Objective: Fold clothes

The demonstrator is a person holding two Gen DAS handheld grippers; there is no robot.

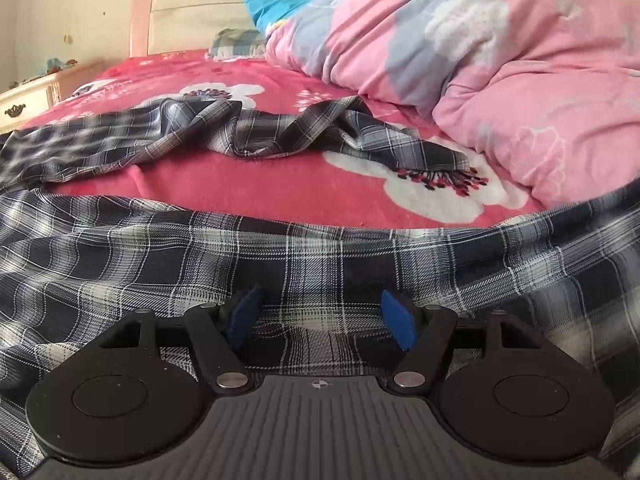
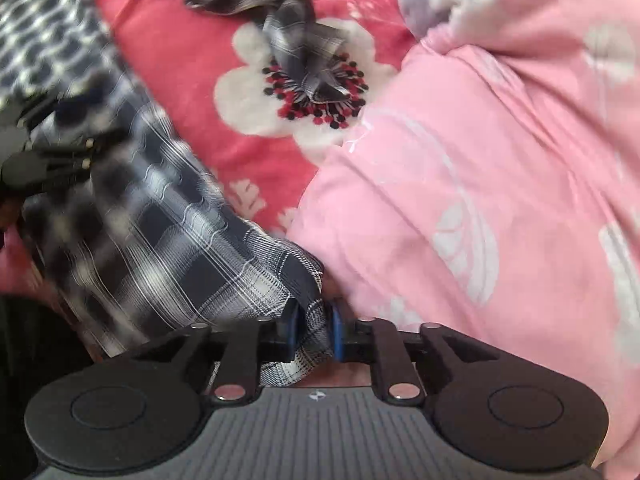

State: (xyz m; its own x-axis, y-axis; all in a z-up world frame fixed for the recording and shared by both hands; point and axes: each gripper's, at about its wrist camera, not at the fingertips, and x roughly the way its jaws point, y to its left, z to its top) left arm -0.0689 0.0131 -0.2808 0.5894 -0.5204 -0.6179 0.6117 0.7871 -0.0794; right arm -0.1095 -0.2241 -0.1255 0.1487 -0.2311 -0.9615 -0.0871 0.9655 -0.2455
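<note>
Plaid shirt is spread across the lower frame over the red flowered blanket; a corner is clamped in the right gripper. Left gripper is held spread, unclenched, above the cloth.

A bed fills the room, spread with a red blanket printed with white flowers. A pink quilt lies heaped on its right side. Behind stands a cream padded headboard, and a pale drawer cabinet sits left.
</note>
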